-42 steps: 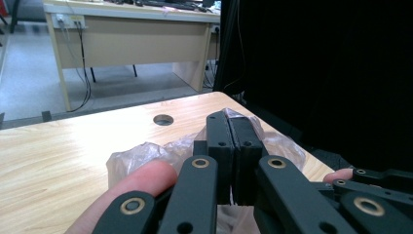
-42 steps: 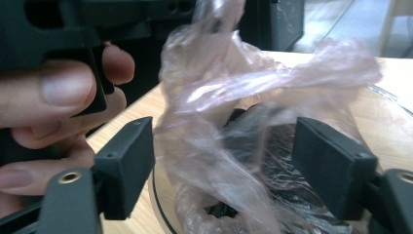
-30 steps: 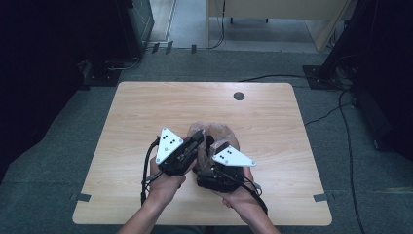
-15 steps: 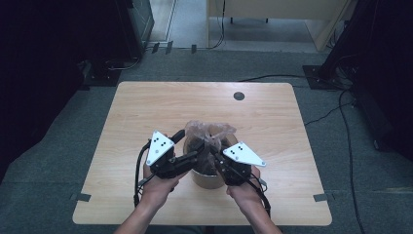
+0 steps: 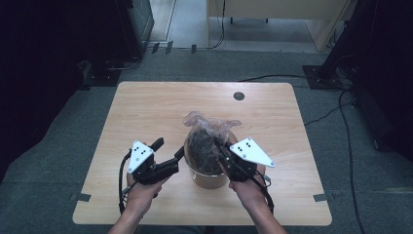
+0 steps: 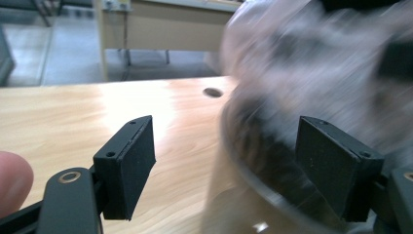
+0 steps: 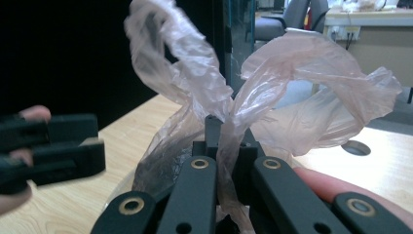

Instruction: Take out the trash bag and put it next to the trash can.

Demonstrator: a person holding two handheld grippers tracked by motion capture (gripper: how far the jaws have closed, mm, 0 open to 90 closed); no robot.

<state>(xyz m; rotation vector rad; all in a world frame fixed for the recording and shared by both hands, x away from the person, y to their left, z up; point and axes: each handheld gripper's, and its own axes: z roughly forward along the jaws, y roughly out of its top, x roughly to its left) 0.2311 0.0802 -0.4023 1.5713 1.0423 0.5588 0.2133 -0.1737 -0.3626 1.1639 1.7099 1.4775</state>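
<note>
The left gripper (image 5: pixel 169 155) has drawn back from the plastic bag (image 5: pixel 209 127) to the bucket's (image 5: pixel 210 178) left side, its jaws just opened wide and empty. The right gripper (image 7: pixel 224 146) pinches the bag's thin plastic in closed jaws. The bucket stands near the wooden table's (image 5: pixel 146 107) front edge.

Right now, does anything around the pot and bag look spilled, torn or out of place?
Nothing looks spilled or torn. The thin plastic bag sits in the pot with its loose top bunched up. The right gripper is shut on that plastic. The left gripper has just been opening, with nothing between its fingers. The table shows no mess.
</note>
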